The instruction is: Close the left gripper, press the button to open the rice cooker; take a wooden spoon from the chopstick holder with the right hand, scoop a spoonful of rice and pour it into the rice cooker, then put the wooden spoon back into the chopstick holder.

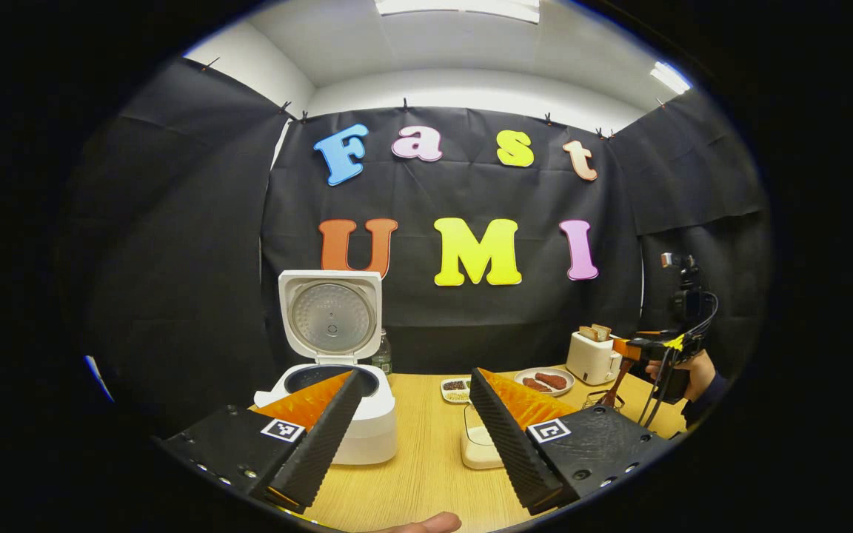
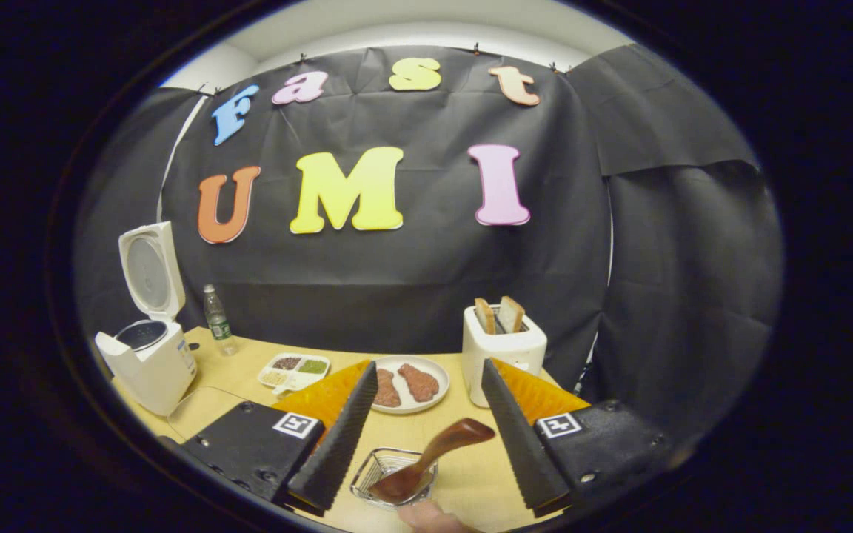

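We see the rice cooker [image 1: 338,414] with its lid up on the surface [image 1: 426,474]. The left gripper [image 1: 415,437] hovers near it, jaws wide apart, empty. The right gripper [image 2: 426,437], jaws spread and holding nothing, hangs above the wooden spoon [image 2: 430,457], which leans in the wire chopstick holder [image 2: 382,474], well right of the cooker.

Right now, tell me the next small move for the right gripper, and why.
Probably lower the right gripper and close on the wooden spoon. The rice cooker already stands open, and the spoon leans in the wire chopstick holder, between the open fingers but ungripped.
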`<state>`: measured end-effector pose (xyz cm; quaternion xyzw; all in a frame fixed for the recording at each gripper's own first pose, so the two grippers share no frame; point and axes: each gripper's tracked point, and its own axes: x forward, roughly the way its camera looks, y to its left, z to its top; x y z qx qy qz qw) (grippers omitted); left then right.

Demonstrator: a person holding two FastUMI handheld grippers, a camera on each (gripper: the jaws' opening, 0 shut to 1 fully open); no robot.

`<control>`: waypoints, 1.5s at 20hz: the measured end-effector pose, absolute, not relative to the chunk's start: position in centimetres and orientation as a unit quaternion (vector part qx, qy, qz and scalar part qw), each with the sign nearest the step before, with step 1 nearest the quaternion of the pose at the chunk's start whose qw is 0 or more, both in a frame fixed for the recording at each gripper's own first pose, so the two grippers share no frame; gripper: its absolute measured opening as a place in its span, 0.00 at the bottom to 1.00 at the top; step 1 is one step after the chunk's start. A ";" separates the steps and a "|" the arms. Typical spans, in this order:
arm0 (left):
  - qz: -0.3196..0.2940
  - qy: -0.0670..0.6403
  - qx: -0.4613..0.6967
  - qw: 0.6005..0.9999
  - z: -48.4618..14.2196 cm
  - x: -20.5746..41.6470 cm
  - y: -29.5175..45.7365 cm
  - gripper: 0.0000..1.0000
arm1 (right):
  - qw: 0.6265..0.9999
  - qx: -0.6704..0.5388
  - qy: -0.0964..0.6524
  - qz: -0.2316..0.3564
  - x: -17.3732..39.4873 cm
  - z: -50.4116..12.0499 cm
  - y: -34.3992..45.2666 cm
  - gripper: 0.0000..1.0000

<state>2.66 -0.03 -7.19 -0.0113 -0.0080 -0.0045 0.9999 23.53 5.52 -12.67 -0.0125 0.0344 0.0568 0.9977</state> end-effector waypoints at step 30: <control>0.040 -0.066 -0.056 0.995 6.8 22.6 16.0 0.94 | 0.996 -0.027 -0.042 0.069 5.2 -3.5 2.0 1.00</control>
